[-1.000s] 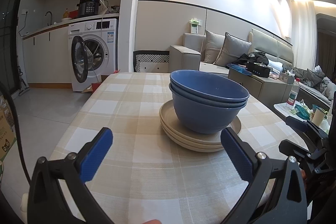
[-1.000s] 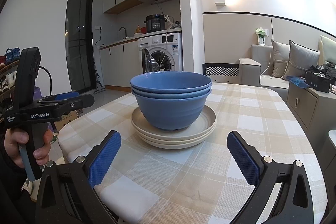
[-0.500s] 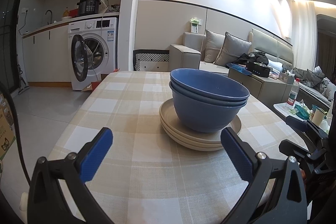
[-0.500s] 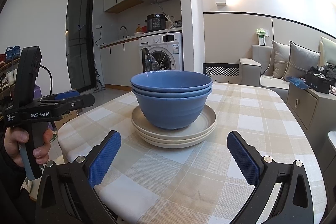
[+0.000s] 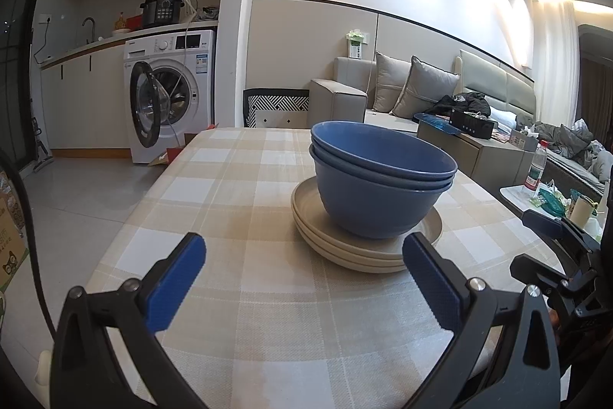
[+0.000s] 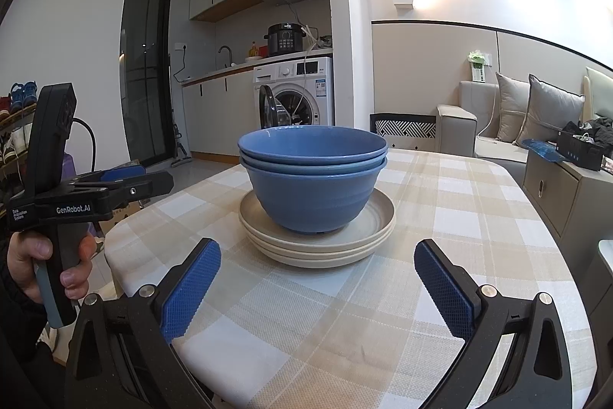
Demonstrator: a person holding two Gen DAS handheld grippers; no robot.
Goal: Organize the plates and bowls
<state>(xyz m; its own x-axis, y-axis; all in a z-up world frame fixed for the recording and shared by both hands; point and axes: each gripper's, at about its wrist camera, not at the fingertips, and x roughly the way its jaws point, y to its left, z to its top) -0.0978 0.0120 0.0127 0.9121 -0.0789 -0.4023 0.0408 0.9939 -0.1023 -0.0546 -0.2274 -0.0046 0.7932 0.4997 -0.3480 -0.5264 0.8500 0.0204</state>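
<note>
Bowls: three blue bowls [image 6: 312,186] are nested and seated upright on the plates.
Plates: three beige plates [image 6: 318,244] are stacked mid-surface.
Surface: a checked cloth [image 6: 459,236] is spread over it.
Left tongs [image 5: 302,278]: spread wide, nothing pinched, held near the stack.
Right tongs [image 6: 318,282]: spread wide, nothing pinched, aimed at the stack.

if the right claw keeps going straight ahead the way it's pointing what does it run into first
Most likely the stack of beige plates, whose near rim sits centred between the open right claw fingers. The blue bowls sit on top, slightly farther back. Depth is hard to judge here.
</note>
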